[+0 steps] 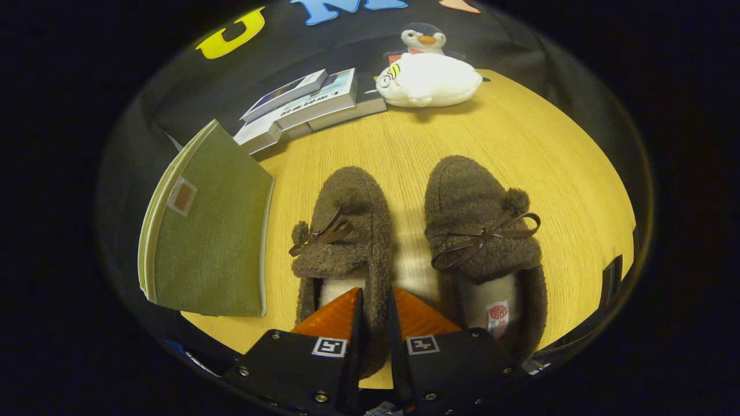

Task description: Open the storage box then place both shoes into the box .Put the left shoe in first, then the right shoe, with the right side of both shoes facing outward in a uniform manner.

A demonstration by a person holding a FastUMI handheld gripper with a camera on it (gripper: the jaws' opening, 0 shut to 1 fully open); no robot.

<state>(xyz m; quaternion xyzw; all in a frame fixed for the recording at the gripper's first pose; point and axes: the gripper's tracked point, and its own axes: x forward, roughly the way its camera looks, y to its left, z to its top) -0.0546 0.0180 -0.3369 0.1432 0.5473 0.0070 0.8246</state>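
Worktop (520, 144): pale wood, bare across the right half of the frame and in the strip between the shoes; its far edge curves along the black cloth wall at the top.
Box (211, 231): green fabric, lid closed, at the left of the frame, its near corner overhanging the worktop's front edge; a narrow gap separates it from the left shoe.
Left shoe (344, 231): brown fuzzy slipper with a bow and pompom, toe pointing away, lower centre.
Right shoe (483, 231): same make, parallel and just right of the first, apart from it.
Gripper (374, 323): at bottom centre; jaws clamped on the left shoe's right side wall near the heel, one inside, one outside.
Books (312, 104): stacked at upper left of centre, beyond the box.
Plush toys (430, 78): white one and a penguin, top centre, at the far edge.
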